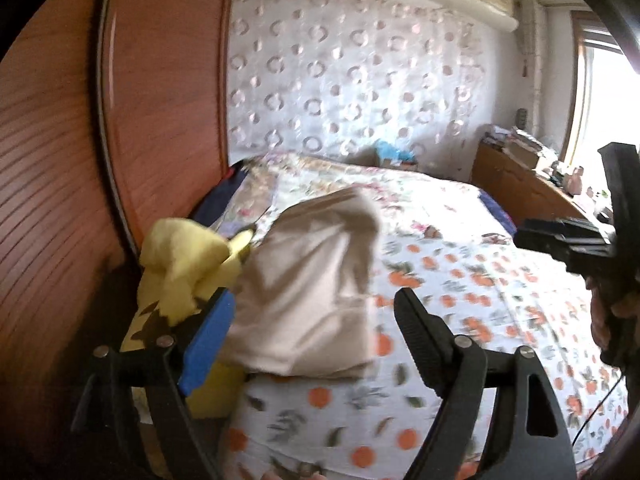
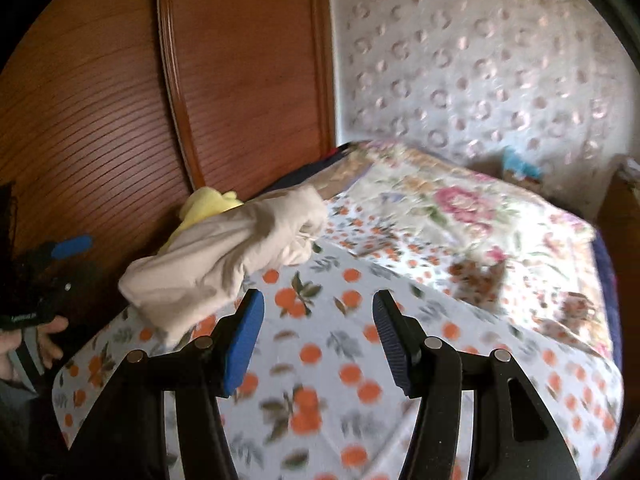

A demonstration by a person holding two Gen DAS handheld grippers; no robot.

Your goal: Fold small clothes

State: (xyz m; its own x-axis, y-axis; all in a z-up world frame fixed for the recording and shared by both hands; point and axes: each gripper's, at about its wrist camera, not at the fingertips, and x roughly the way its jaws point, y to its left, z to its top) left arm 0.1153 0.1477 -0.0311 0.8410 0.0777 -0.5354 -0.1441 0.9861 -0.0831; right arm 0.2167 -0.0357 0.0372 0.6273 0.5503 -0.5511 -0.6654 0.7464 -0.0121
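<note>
A crumpled beige garment [image 1: 312, 280] lies on the orange-print bed sheet [image 1: 480, 280] near the bed's left edge. A yellow garment [image 1: 184, 260] is bunched just left of it, against the wooden panel. My left gripper [image 1: 316, 320] stands open over the beige garment, whose near part shows between the fingers, and the pads do not press on it. In the right wrist view the beige garment [image 2: 224, 260] and yellow garment [image 2: 204, 204] lie ahead to the left. My right gripper [image 2: 318, 336] is open above the bare sheet [image 2: 320, 380], with nothing between its fingers.
A brown wooden wardrobe panel [image 1: 160, 100] rises along the bed's left side. A floral quilt [image 2: 460, 208] covers the far half of the bed. A cluttered wooden desk [image 1: 520, 184] stands by the bright window [image 1: 600, 92]. A hand [image 2: 24, 340] shows at the left edge.
</note>
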